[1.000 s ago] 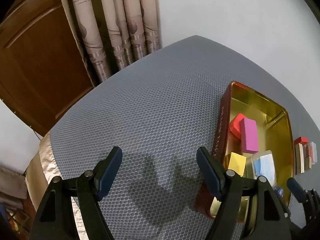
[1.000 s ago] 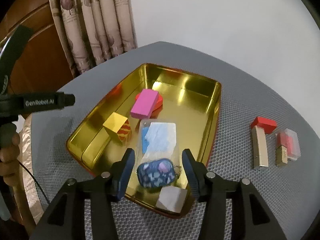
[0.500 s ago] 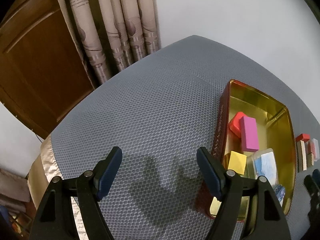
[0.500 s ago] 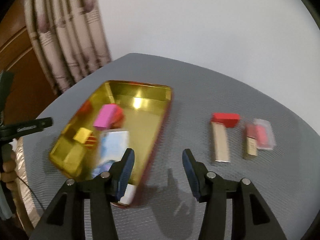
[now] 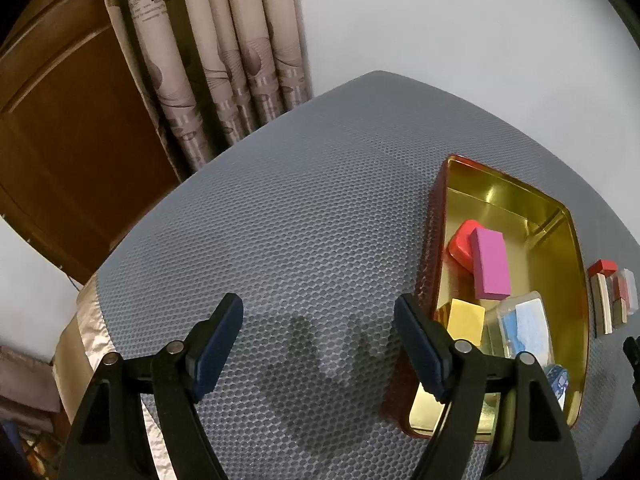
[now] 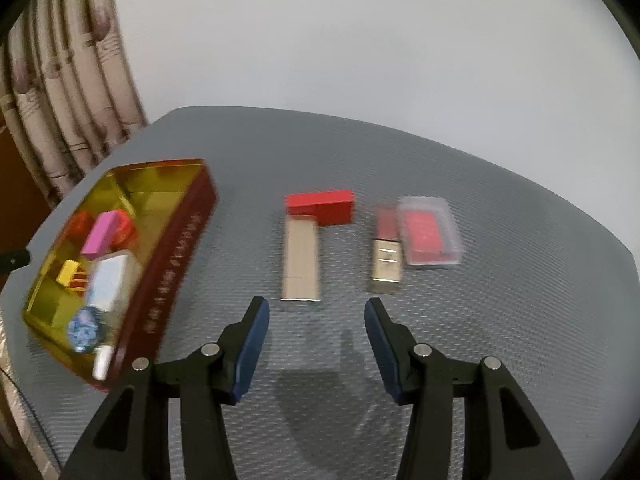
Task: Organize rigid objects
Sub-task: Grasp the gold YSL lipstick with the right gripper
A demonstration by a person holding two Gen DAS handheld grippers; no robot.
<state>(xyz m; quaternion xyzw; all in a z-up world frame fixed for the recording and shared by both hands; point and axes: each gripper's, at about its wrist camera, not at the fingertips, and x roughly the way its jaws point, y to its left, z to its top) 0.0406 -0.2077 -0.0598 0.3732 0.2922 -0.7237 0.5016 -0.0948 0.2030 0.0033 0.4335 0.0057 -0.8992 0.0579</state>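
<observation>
A gold tin [image 6: 120,176] [image 5: 576,280] with red outer walls holds a pink block [image 6: 102,232] [image 5: 490,266], a red piece, a yellow cube [image 5: 464,320], a blue-and-white pack and a blue patterned pouch [image 6: 86,330]. To its right on the grey mat lie a red block [image 6: 320,206], a beige bar [image 6: 302,260], a gold-and-pink tube [image 6: 386,252] and a clear case with red inside [image 6: 428,236]. My right gripper [image 6: 316,344] is open, empty, just short of the beige bar. My left gripper [image 5: 318,344] hangs open over bare mat, left of the tin.
The grey honeycomb mat [image 5: 300,220] covers a table that ends at a white wall behind. Patterned curtains [image 5: 216,52] and a brown wooden door [image 5: 60,128] stand at the far left. A gold cloth trim [image 5: 80,340] runs along the table's left edge.
My right gripper has swung right, from over the tin's pouch to in front of the loose items on the mat. The left gripper has stayed put, still open.
</observation>
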